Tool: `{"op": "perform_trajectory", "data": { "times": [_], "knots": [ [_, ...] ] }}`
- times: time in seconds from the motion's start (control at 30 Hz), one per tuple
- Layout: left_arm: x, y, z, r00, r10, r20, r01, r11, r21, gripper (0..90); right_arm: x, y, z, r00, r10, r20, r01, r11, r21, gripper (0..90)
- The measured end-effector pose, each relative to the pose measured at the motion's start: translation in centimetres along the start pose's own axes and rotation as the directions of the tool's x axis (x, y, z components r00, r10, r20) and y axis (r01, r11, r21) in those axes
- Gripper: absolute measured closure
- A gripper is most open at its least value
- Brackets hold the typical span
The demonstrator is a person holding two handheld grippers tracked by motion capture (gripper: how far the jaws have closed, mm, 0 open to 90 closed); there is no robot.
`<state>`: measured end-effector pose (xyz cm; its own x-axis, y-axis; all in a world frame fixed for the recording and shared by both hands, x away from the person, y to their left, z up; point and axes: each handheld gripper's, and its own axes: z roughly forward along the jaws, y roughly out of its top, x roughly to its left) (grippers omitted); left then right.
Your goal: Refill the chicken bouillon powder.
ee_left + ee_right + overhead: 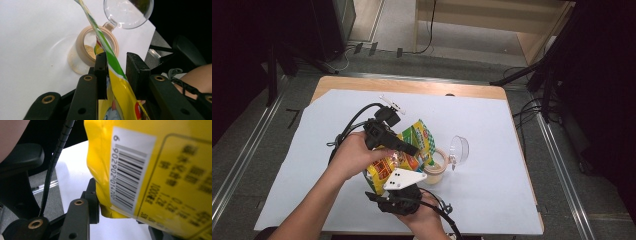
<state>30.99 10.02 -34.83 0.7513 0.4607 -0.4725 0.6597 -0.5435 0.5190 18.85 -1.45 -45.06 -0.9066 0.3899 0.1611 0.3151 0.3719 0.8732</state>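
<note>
While the yellow seasoning bag (399,155) hangs tilted over the open jar (86,50), left gripper (116,67) clamps its upper part and right gripper (404,197) grips its bottom; the person should keep the mouth over the jar rim and tip slowly.

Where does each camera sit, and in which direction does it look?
High view: above the table, looking forward and down; both forearms, left tongs, right tongs.
Left gripper view: on the left tongs, looking along its jaws at jar and lid.
Right gripper view: on the right tongs, facing a barcode.
All three share the yellow bag.
</note>
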Motion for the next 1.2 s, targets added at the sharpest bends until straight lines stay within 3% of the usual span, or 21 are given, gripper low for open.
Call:
{"op": "perform_trajectory", "data": {
  "times": [0.17, 0.5, 0.6, 0.93, 1.2],
  "knots": [
    [0.0, -0.1, -0.3, 0.9999, -0.007, 0.011, 0.008, 0.9999, -0.012, 69.7, -0.1, 0.1, -0.1, 0.9996, 0.029, -0.003, -0.029, 0.999, -0.019, 65.2],
    [-0.2, -0.2, -0.9, 0.9996, -0.026, 0.013, 0.027, 0.9990, -0.035, 65.7, -0.1, 0.5, -0.3, 0.9992, 0.039, 0.002, -0.039, 0.999, -0.025, 65.0],
    [-0.3, -0.3, -1.1, 0.9996, -0.027, 0.010, 0.027, 0.9989, -0.039, 64.9, -0.2, 0.5, -0.2, 0.9977, 0.067, 0.002, -0.067, 0.998, -0.018, 65.0],
    [-0.3, -0.1, -1.2, 0.9988, -0.028, -0.040, 0.028, 0.9995, -0.016, 77.6, -0.4, 0.6, -0.2, 0.9970, 0.078, -0.006, -0.078, 0.997, -0.009, 63.9],
    [-0.5, 0.1, -1.1, 0.9987, -0.009, -0.050, 0.009, 0.9999, 0.012, 83.8, -0.3, 0.6, -0.3, 0.9982, 0.055, -0.024, -0.055, 0.998, -0.003, 61.7]
  ]
}}
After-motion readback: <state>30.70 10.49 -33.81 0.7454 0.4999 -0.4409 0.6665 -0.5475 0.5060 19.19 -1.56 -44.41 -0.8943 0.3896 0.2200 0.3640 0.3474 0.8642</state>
